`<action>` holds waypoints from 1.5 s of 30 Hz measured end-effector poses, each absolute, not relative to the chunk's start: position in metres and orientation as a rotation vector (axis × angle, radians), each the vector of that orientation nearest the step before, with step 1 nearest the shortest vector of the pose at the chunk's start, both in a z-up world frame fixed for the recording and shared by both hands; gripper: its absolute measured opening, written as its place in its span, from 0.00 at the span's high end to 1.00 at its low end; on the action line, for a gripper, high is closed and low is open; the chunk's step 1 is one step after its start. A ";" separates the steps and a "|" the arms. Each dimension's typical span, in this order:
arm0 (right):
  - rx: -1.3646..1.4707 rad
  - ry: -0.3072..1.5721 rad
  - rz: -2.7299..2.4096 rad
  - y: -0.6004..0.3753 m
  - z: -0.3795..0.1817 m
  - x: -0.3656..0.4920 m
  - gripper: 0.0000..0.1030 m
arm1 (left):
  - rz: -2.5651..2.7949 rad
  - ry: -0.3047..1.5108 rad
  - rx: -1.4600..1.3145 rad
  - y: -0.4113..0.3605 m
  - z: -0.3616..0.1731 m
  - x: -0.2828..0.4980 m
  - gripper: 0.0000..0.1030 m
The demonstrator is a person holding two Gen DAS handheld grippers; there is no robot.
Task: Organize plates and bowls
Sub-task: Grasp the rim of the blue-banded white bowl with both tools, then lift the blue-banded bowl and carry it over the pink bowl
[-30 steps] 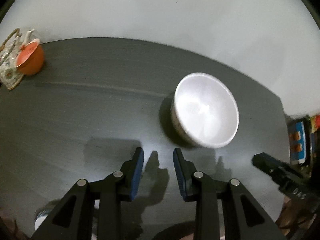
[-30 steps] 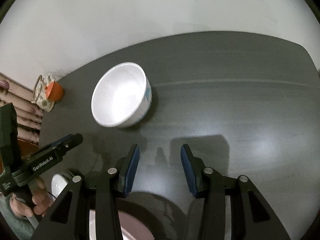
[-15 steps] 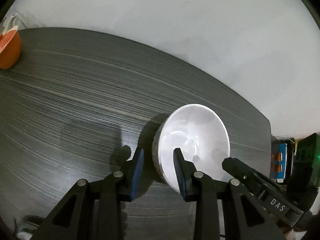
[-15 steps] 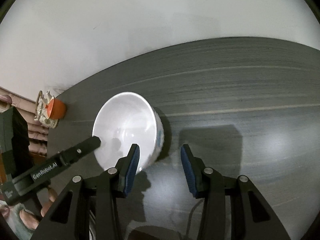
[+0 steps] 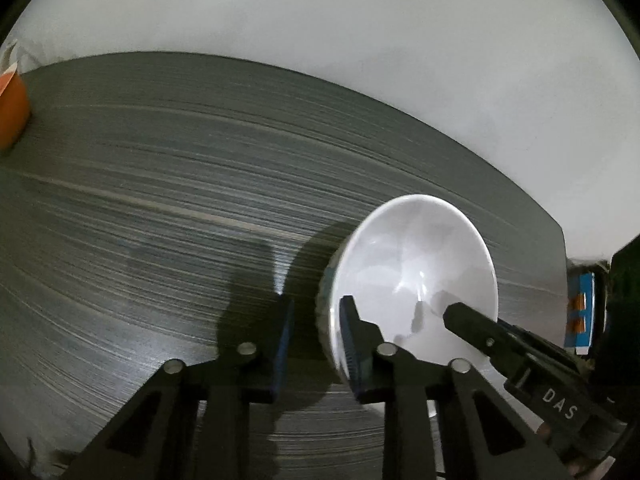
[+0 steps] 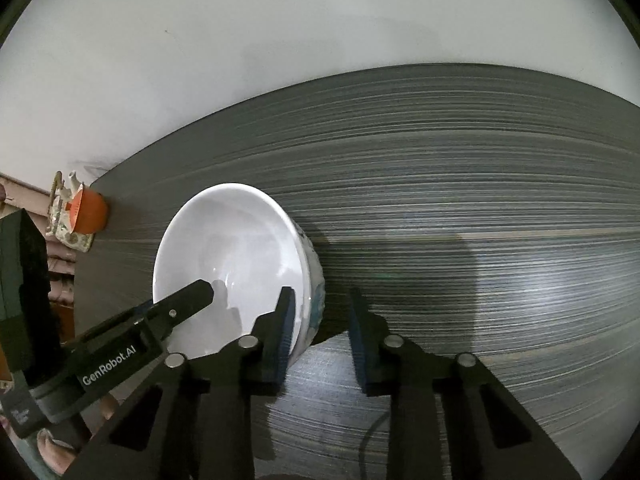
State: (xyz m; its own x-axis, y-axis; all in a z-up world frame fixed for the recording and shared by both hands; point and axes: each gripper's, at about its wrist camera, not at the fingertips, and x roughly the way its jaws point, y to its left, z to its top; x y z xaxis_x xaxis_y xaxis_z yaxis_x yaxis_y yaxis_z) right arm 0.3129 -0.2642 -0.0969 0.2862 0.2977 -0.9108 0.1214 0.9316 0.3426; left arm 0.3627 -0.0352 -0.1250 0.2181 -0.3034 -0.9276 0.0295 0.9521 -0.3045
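A white bowl (image 5: 416,272) with a blue pattern on its outside stands upright on the dark table. My left gripper (image 5: 316,336) is open, its jaws straddling the bowl's left rim, one finger inside and one outside. My right gripper (image 6: 322,328) is open and straddles the bowl's (image 6: 232,264) right rim the same way. Each gripper's finger shows over the bowl in the other view. Neither is closed on the rim.
An orange cup (image 6: 88,212) sits beside a patterned teapot (image 6: 64,216) at the table's far left corner; the cup also shows in the left wrist view (image 5: 12,112). The table (image 6: 480,208) stretches to the right. A white wall stands behind. Coloured items (image 5: 580,312) lie past the right edge.
Both grippers have moved forward and down onto the bowl from opposite sides. A second ago they were well short of it; now each straddles a rim.
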 end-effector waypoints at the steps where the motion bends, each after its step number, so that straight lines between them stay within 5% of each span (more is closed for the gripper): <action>1: 0.381 1.284 0.124 -0.261 -0.097 0.315 0.82 | -0.231 1.335 -0.230 -0.034 -0.124 0.362 0.80; 6: 0.368 1.289 0.115 -0.255 -0.097 0.312 0.86 | -0.223 1.335 -0.196 -0.036 -0.121 0.358 0.88; 45: 0.358 1.258 0.080 -0.231 -0.040 0.203 0.86 | -0.253 1.358 -0.161 -0.042 -0.062 0.265 0.88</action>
